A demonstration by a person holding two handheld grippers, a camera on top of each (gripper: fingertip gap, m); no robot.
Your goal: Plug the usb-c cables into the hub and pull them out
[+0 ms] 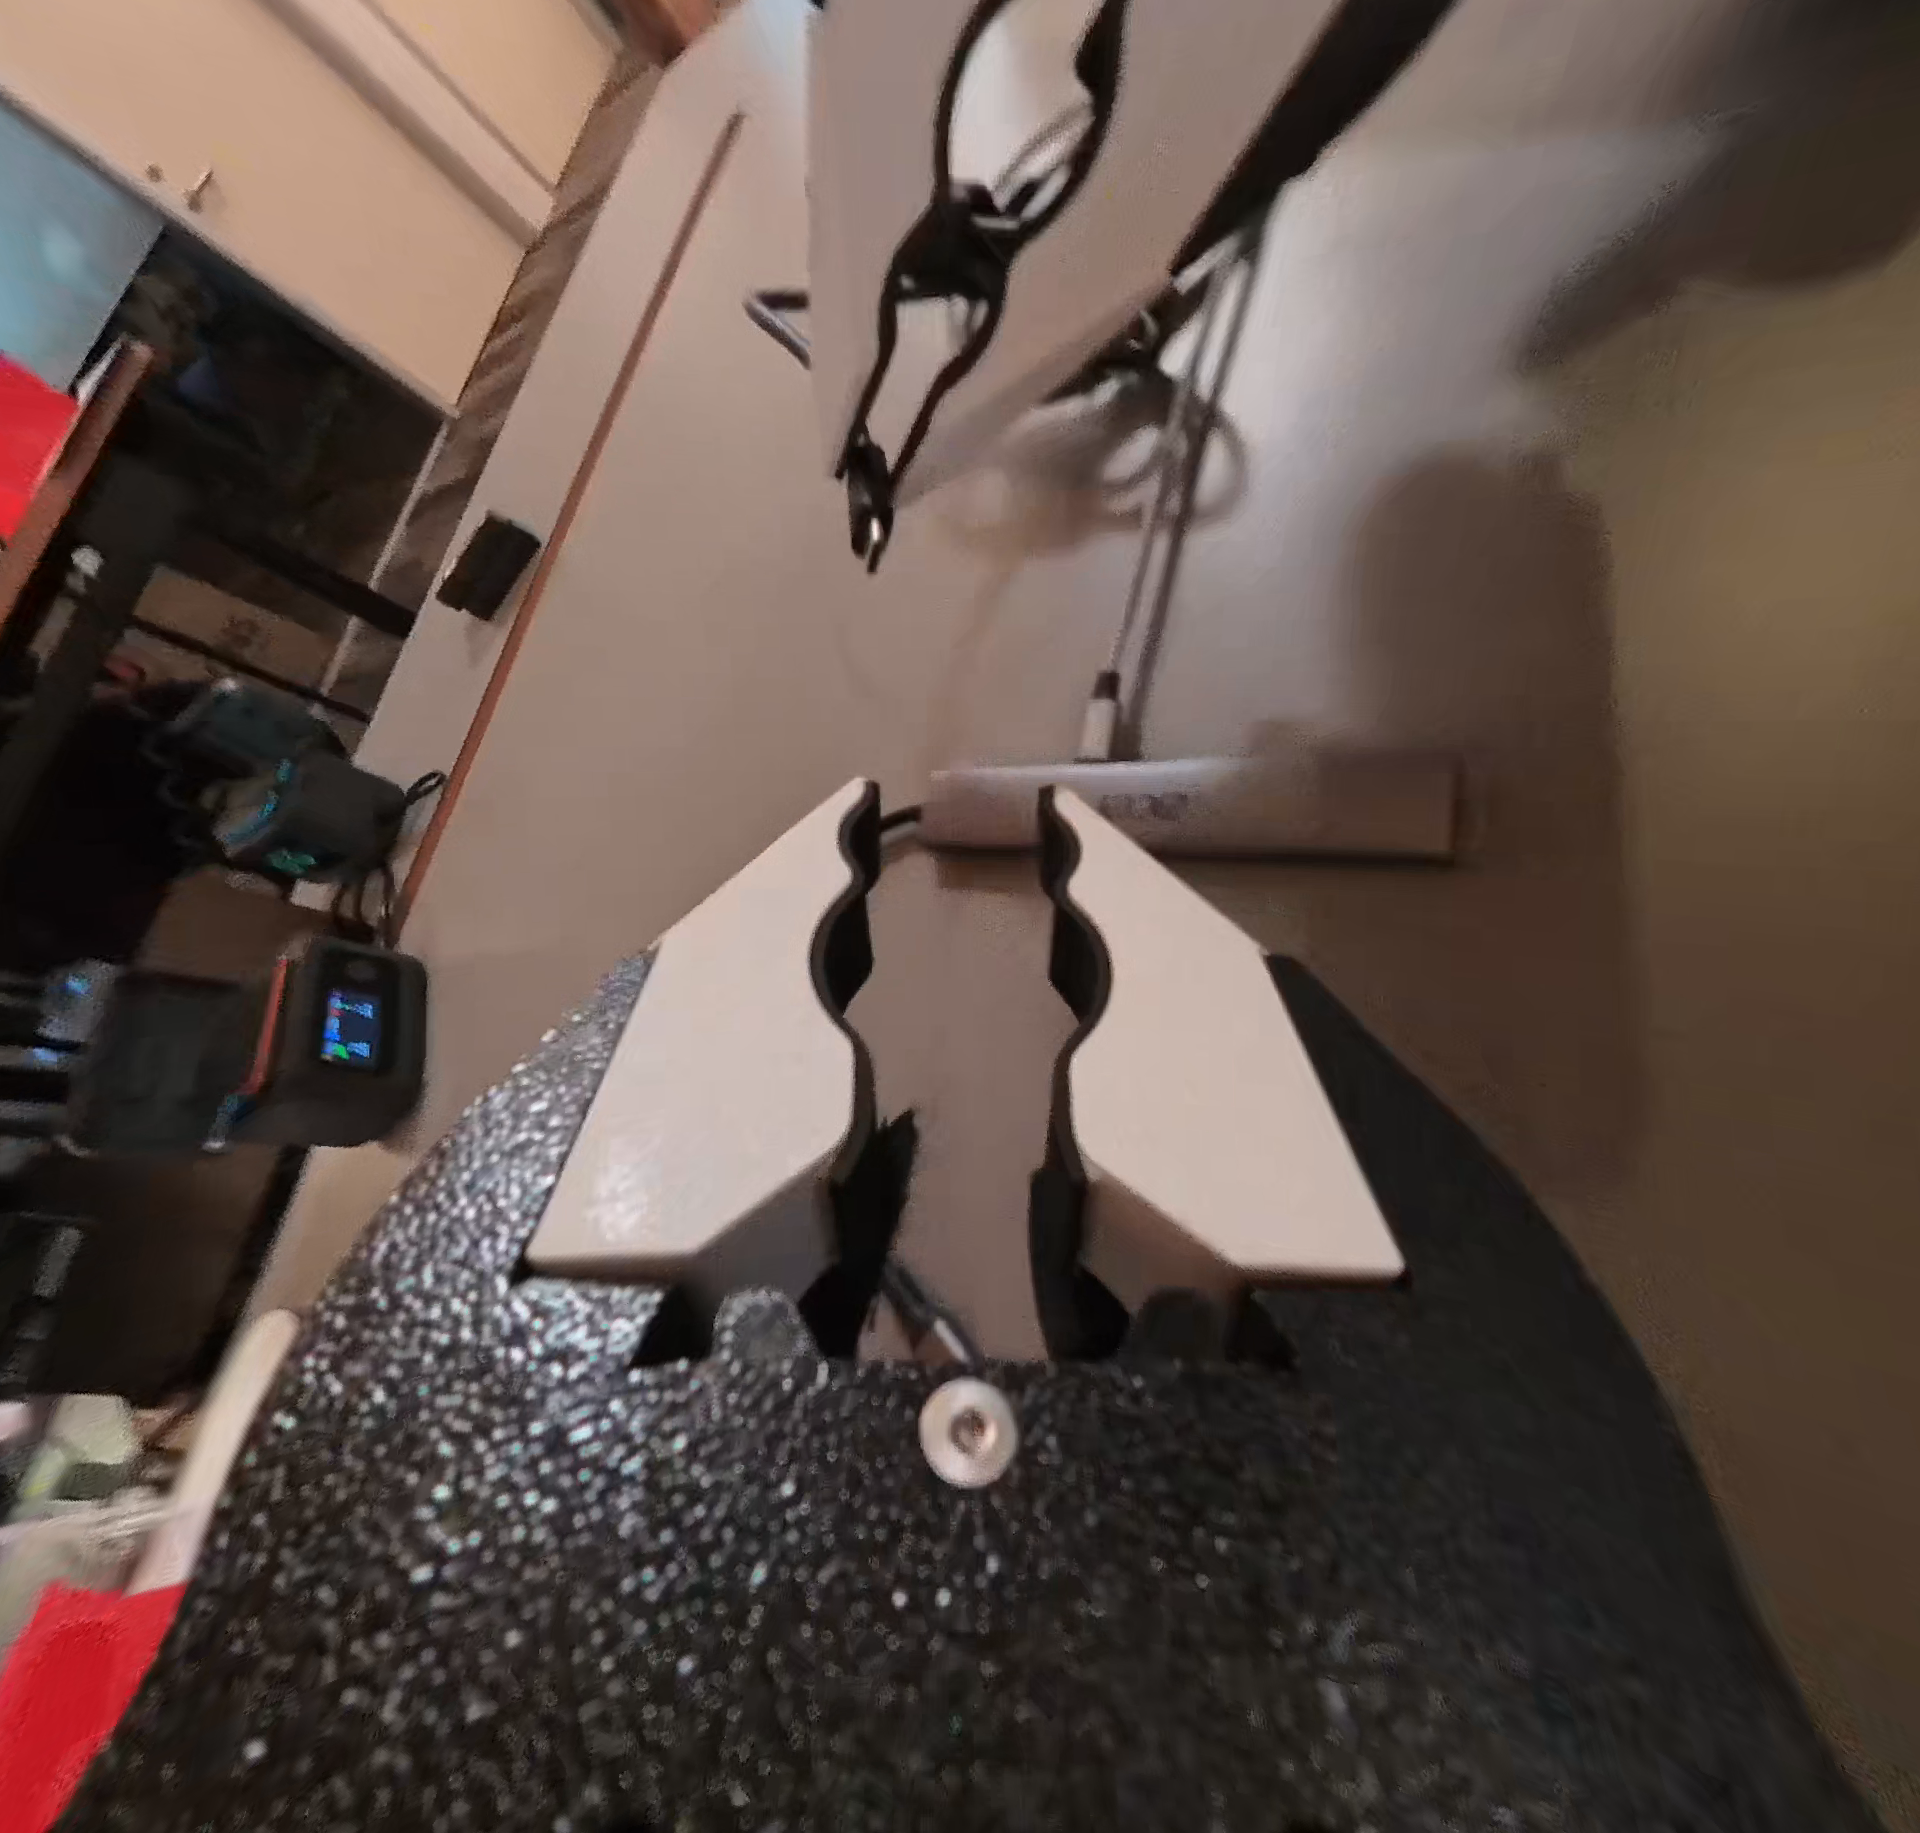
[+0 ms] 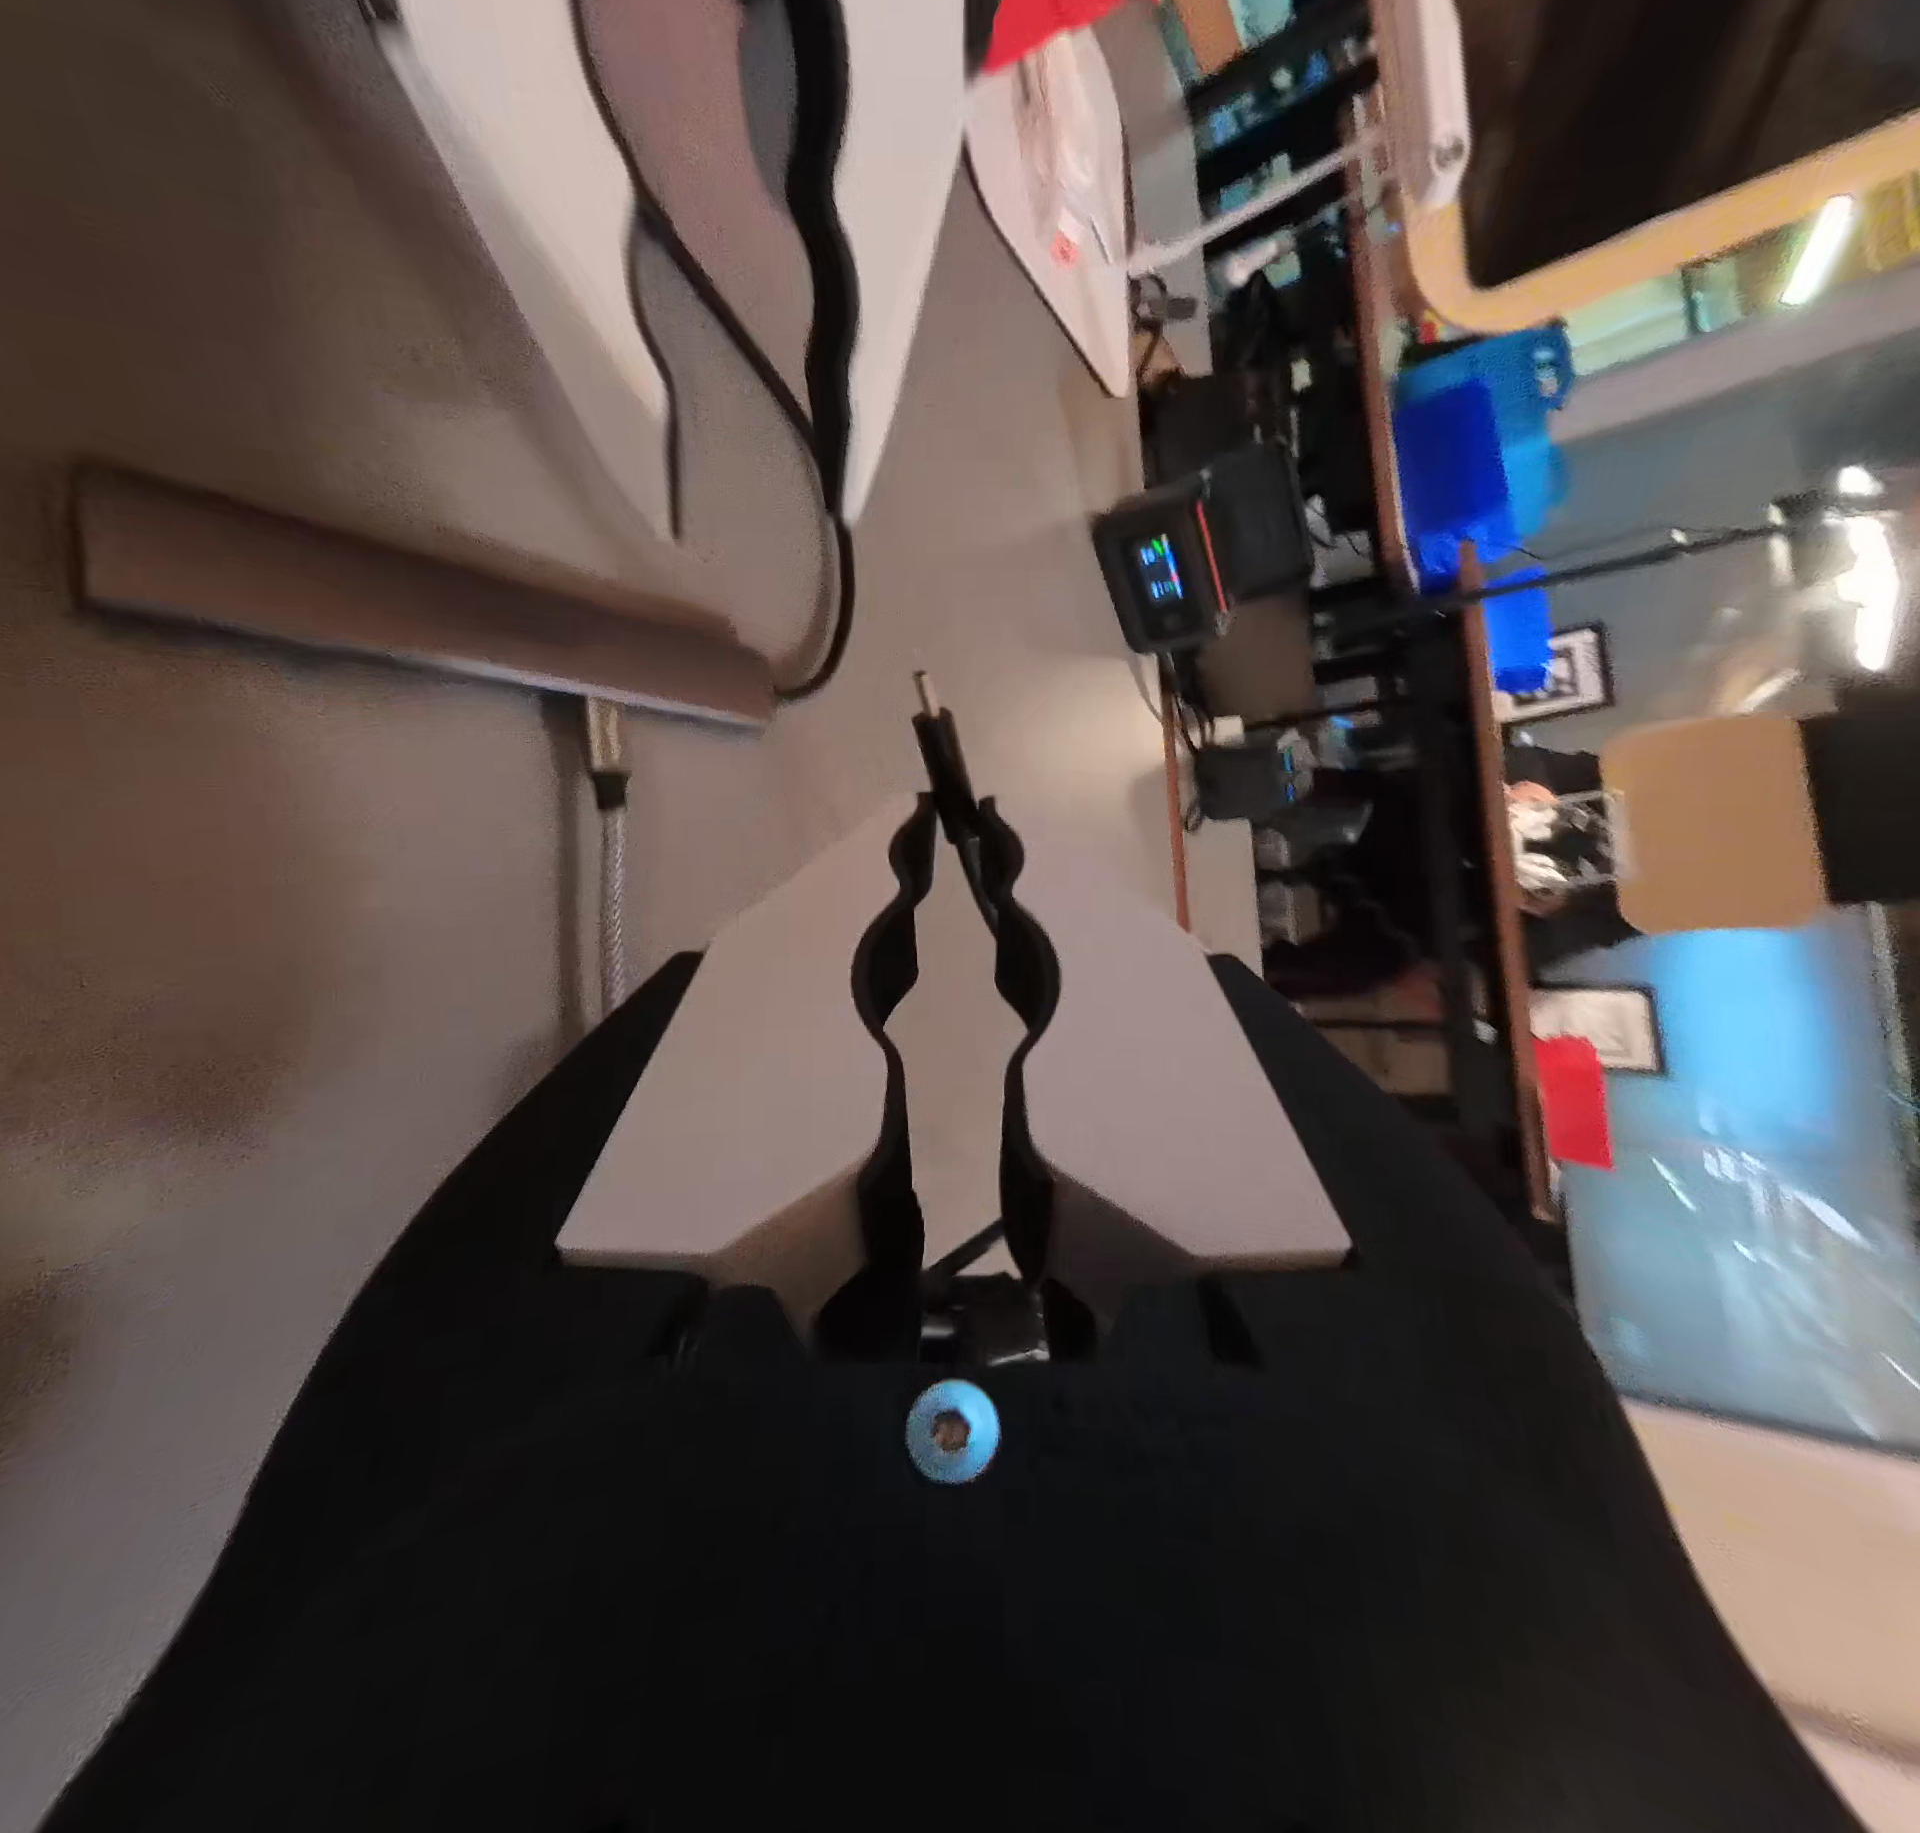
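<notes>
The hub (image 1: 1247,807) is a long grey bar lying on the pale table. A silver braided cable (image 1: 1103,713) is plugged into its side. My left gripper (image 1: 958,812) is open and empty, its fingertips close to the hub's near end, where a black lead (image 1: 899,819) comes out. My right gripper (image 2: 951,809) is shut on a black usb-c cable (image 2: 940,739), with the plug sticking out past the fingertips in open air, apart from the hub (image 2: 416,599). It also shows in the left wrist view (image 1: 883,453), above the hub. The left gripper (image 2: 753,505) hangs over the hub's end.
A black box with a small lit screen (image 1: 348,1040) stands at the table's edge, also in the right wrist view (image 2: 1169,578). Dark shelves with clutter (image 2: 1351,744) lie beyond the edge. Coiled pale cables (image 1: 1164,433) lie past the hub.
</notes>
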